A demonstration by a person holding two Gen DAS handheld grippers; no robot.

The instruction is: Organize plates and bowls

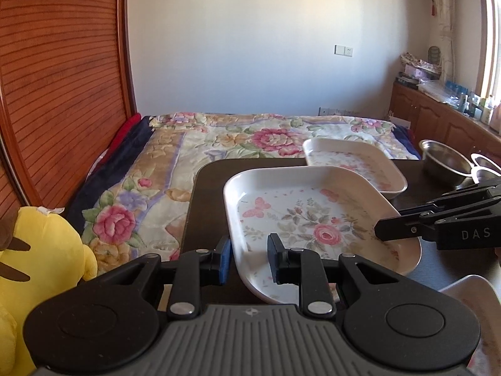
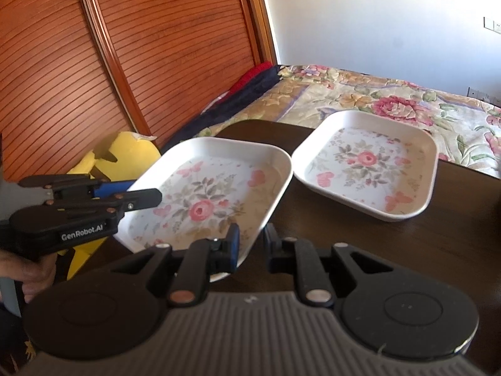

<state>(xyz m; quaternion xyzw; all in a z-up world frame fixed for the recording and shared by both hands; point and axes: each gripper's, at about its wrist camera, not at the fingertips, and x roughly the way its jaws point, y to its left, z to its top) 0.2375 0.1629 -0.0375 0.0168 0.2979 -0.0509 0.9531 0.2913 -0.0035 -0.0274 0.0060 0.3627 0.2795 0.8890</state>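
A dark counter [image 2: 360,225] beside the bed [image 1: 194,144] carries a second floral plate [image 2: 369,163]. The nearer floral plate [image 2: 206,194] hangs tilted above it, both sets of jaws clamped on opposite rims: left gripper [image 1: 249,258], right gripper [image 2: 252,244]. Uneven lifting could let it slip and knock its neighbour.

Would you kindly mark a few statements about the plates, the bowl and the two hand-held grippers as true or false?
1. Both the left hand-held gripper and the right hand-held gripper clamp the rim of the near floral plate. True.
2. The far floral plate is stacked inside the near one. False: it lies on its own on the dark table, beyond the near plate.
3. A steel bowl stands at the table's right side. True.
4. The plush toy beside the table is blue. False: it is yellow.
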